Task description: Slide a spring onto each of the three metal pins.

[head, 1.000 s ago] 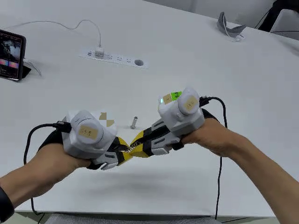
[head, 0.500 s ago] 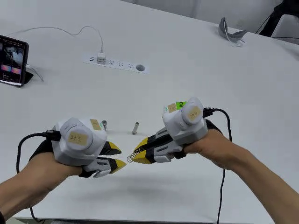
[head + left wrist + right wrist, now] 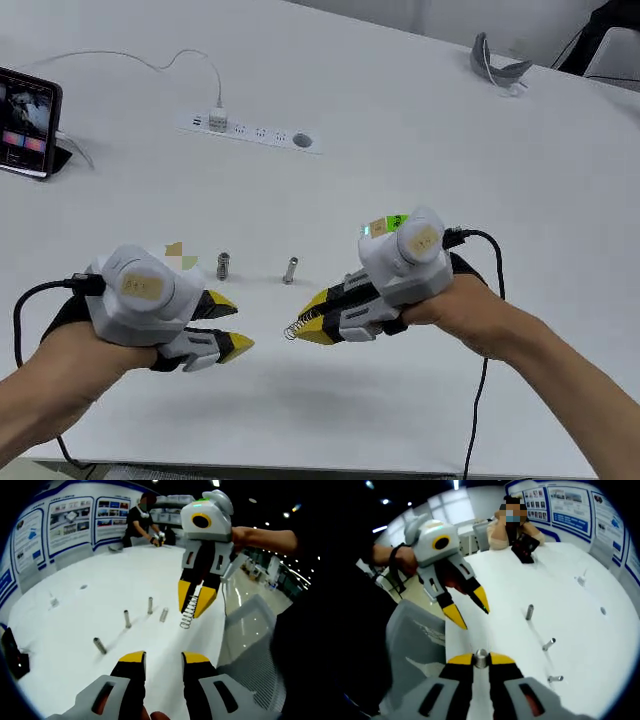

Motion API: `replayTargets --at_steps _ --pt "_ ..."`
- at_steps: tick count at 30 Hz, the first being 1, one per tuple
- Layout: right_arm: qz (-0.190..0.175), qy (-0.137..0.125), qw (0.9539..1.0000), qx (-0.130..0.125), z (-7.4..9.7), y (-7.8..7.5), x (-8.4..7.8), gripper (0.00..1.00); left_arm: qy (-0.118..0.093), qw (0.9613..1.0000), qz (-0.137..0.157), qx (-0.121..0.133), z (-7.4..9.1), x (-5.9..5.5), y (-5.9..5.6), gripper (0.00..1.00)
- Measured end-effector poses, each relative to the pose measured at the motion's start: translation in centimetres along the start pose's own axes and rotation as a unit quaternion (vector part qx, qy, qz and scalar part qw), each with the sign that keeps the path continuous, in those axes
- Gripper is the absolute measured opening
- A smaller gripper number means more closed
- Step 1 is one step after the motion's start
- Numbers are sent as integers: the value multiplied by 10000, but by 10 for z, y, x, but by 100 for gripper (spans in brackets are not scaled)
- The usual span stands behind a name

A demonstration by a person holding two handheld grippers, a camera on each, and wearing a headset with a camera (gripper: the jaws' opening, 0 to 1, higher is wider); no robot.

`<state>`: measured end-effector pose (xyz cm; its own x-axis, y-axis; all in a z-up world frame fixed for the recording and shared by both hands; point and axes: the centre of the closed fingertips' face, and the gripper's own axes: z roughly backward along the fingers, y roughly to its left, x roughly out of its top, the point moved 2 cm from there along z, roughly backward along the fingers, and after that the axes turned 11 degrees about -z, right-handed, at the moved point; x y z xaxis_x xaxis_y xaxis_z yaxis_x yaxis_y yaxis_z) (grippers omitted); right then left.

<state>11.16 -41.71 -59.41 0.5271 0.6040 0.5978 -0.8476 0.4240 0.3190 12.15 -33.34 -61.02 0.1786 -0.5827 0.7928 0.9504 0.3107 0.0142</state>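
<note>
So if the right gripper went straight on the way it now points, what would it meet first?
Probably the open left gripper facing it, with the spring it holds touching first; depth is unclear.

Centre of bench (image 3: 420, 150): two pins (image 3: 223, 266), side by side. At their 6 o'clock: spring (image 3: 292, 328) in right tool (image 3: 308, 322), left tool (image 3: 242, 324) apart at its 9 o'clock. At 12 o'clock: power strip (image 3: 250, 131); at 10 o'clock: tablet (image 3: 24, 112).

Bottom centre: spring (image 3: 481, 659) pinched end-on between right gripper (image 3: 481, 655) jaws. Upper left: left gripper (image 3: 472, 617), jaws apart, holding nothing. Right side: three pins (image 3: 529, 612) spaced along white counter (image 3: 570, 595).
</note>
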Motion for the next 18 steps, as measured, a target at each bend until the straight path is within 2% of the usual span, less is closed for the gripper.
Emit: replayTargets --at_steps 4,18 --pt "23 47 9999 -102 0 -8 -4 13 54 9999 80 99 2 -6 5 33" --pt "-28 227 9988 -436 3 -40 -8 13 75 9984 408 383 16 -17 16 48"
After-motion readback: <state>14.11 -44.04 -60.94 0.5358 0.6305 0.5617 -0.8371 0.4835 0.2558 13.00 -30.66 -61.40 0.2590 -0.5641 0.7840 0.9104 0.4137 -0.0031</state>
